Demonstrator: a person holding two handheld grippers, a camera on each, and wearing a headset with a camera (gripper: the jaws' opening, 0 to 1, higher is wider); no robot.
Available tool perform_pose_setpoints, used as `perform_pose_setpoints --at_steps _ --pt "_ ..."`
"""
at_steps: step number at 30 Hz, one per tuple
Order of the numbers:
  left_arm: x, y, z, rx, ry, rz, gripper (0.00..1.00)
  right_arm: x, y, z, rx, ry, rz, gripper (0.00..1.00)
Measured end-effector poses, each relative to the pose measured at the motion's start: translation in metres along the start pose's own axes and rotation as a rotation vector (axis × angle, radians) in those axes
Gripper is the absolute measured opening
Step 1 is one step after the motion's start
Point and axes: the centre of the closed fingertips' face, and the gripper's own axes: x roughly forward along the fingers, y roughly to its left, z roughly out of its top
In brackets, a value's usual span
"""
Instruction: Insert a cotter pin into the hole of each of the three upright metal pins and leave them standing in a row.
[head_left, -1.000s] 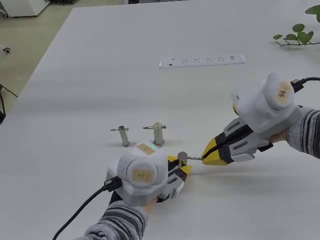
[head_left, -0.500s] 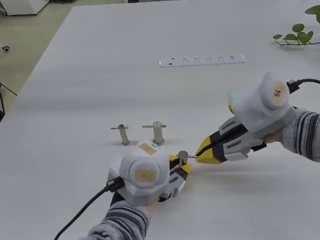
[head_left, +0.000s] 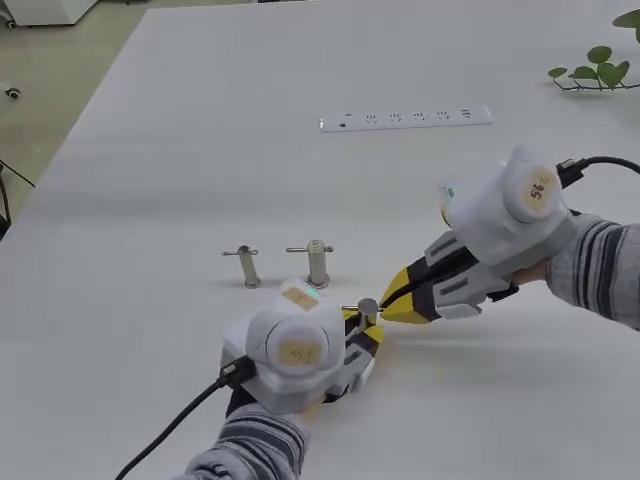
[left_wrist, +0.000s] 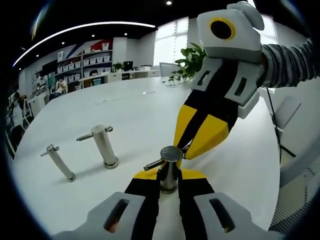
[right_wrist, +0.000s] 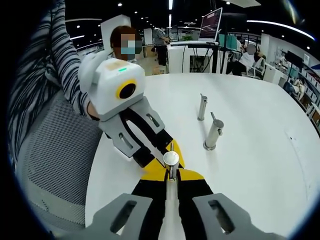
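Yellow-tipped left gripper (head_left: 363, 330) is closed tight around the foot of a short upright silver metal pin (head_left: 367, 309) on the white table (head_left: 300, 150). Touching the pin's top, the yellow-tipped right gripper (head_left: 386, 303) pinches a thin cotter pin (left_wrist: 152, 164) poked through its hole. Farther back, a second silver pin (head_left: 317, 265) and a third silver pin (head_left: 247, 268) stand side by side, each with a cotter pin through it.

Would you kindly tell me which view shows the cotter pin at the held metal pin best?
The left gripper view: the cotter pin juts sideways from the metal pin. The head view shows a tiny sliver; the right gripper view looks along it, barely readable.
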Motion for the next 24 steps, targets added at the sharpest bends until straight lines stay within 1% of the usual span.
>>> perform_pose_setpoints --at_steps 2,4,7,10,13,15,18,21,24 --pt "0.0 0.0 0.0 -0.002 -0.001 0.006 0.1 -0.002 0.0 0.0 0.0 0.004 -0.009 0.08" --pt "0.0 0.0 0.0 -0.003 0.0 0.013 0.1 -0.005 0.001 0.0 -0.001 0.012 -0.016 0.09" --pt "0.0 0.0 0.0 -0.009 -0.002 0.025 0.1 -0.011 0.003 0.002 -0.005 0.005 -0.019 0.07" --pt "0.001 0.0 0.0 -0.014 -0.004 0.036 0.1 -0.012 0.002 -0.002 -0.032 0.032 -0.032 0.05" --pt "0.001 0.0 0.0 -0.029 -0.003 0.043 0.1 -0.012 0.0 -0.004 -0.031 0.037 -0.042 0.02" --pt "0.001 0.0 0.0 -0.029 -0.002 0.048 0.1 -0.013 0.0 -0.005 -0.031 0.037 -0.049 0.0" --pt "0.001 0.0 0.0 -0.032 -0.001 0.054 0.1 -0.012 0.0 -0.004 -0.027 0.03 -0.051 0.0" --pt "0.001 0.0 0.0 -0.05 -0.002 0.061 0.1 -0.012 0.0 -0.002 -0.029 0.033 -0.053 0.0" --pt "0.001 0.0 0.0 -0.045 -0.001 0.067 0.1 -0.011 0.0 0.0 -0.028 0.033 -0.05 0.0"
